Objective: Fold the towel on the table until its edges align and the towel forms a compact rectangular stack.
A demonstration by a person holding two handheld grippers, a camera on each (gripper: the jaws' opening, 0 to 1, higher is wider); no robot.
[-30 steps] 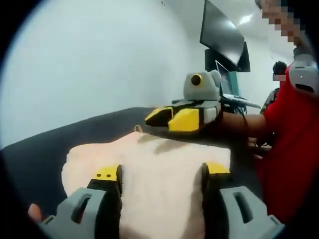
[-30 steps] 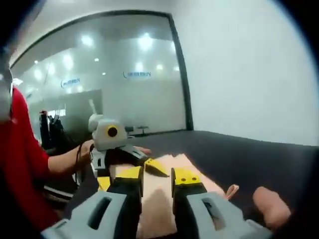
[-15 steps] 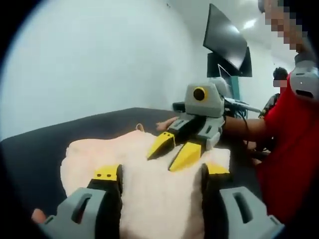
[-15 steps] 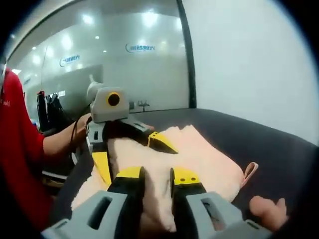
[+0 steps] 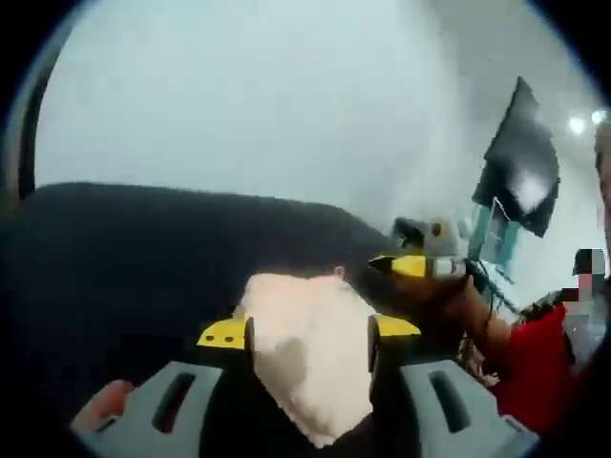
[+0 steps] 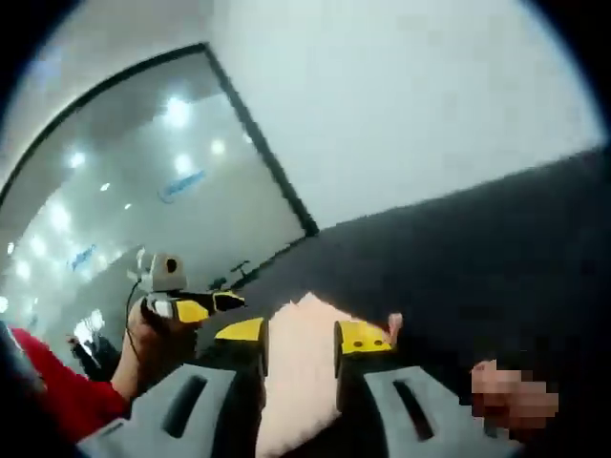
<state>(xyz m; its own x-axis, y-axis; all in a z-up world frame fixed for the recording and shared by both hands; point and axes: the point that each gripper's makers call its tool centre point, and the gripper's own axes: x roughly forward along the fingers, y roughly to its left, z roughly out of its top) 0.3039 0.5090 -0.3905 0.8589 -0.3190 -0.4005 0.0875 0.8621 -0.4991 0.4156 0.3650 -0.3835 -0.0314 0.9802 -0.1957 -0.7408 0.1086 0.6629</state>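
- To finish this fold well, both claws want to lower together, so the towel's (image 5: pixel 310 348) edges meet squarely and the stack lies flat.
- The left claw (image 5: pixel 304 331) is spread, and the towel lies between its jaws on the dark table (image 5: pixel 124 258).
- The right claw (image 6: pixel 299 332) stands a little apart around the towel (image 6: pixel 298 367); blur hides whether it pinches the cloth.
- In the left gripper view the right claw (image 5: pixel 412 266) hovers just past the towel's far corner.
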